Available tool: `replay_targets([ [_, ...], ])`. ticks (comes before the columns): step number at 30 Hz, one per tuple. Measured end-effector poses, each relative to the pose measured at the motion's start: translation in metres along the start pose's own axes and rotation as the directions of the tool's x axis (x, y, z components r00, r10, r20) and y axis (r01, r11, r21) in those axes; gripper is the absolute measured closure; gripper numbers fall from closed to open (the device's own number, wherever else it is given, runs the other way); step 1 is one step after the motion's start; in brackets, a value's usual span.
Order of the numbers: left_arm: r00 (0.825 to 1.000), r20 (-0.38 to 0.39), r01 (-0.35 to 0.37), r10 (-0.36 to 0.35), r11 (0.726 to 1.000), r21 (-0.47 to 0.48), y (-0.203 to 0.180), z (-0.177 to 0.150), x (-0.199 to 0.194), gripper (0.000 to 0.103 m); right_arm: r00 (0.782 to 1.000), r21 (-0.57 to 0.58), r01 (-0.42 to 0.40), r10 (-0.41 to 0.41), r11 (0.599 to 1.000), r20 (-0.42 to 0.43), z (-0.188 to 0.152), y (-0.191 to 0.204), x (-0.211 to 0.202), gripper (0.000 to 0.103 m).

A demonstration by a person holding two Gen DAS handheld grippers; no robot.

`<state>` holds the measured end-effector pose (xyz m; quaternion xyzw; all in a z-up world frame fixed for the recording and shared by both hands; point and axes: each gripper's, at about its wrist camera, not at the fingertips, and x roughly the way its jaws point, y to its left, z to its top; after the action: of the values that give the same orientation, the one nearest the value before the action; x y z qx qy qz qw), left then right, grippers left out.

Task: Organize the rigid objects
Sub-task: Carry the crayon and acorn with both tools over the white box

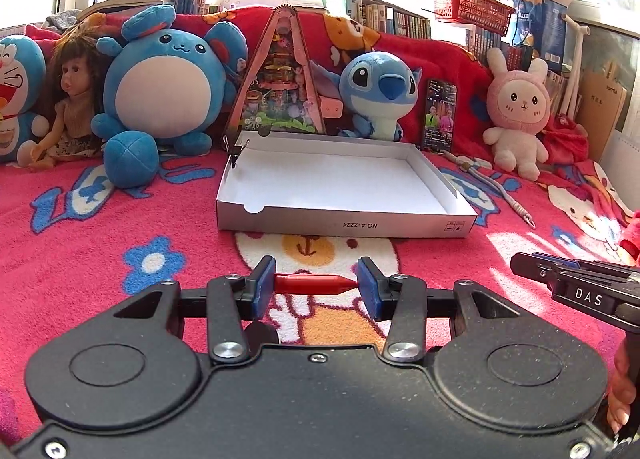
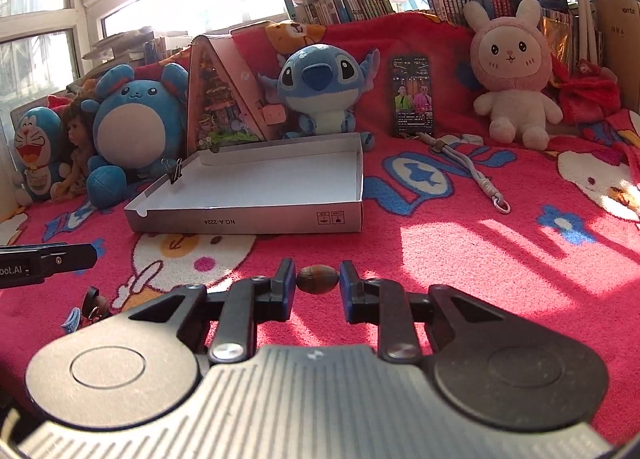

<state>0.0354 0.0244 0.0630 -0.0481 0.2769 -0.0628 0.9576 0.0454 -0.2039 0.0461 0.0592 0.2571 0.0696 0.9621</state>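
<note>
My left gripper is shut on a red pen-like piece, held end to end between the blue pads above the blanket. My right gripper is shut on a brown acorn-like nut, held between its pads. A shallow white cardboard box lies open ahead of both grippers, with a black binder clip on its far left corner. The right gripper's body shows at the right edge of the left wrist view; the left gripper's finger shows at the left edge of the right wrist view.
Plush toys, a doll, a triangular toy house and a phone line the back. A lanyard lies right of the box. A small keychain lies at left on the red patterned blanket.
</note>
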Motion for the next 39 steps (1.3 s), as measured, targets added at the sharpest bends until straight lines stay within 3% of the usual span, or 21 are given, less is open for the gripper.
replay_targets([
  [6,1.0,0.005,0.011,-0.011,1.0,0.003,-0.012,0.017,0.022,0.061,0.999,0.003,-0.017,0.017,1.0,0.038,0.013,0.012,0.011,0.075],
  [15,0.999,-0.017,0.041,-0.041,0.999,-0.01,-0.019,0.055,0.057,0.061,0.998,0.073,-0.053,0.052,0.996,0.025,0.035,0.005,0.039,0.075],
  [21,0.994,-0.079,0.066,-0.071,0.995,-0.069,-0.017,0.081,0.094,0.061,0.998,0.081,-0.056,0.056,0.995,0.003,0.054,-0.001,0.06,0.075],
  [30,0.986,-0.162,0.024,-0.032,0.999,-0.049,-0.024,0.101,0.151,0.061,0.996,0.146,-0.052,0.063,0.988,-0.069,0.078,-0.014,0.103,0.075],
  [39,0.975,-0.223,-0.017,0.009,0.999,-0.032,-0.03,0.095,0.192,0.06,0.99,0.154,-0.026,0.048,0.988,-0.136,0.076,-0.019,0.145,0.075],
])
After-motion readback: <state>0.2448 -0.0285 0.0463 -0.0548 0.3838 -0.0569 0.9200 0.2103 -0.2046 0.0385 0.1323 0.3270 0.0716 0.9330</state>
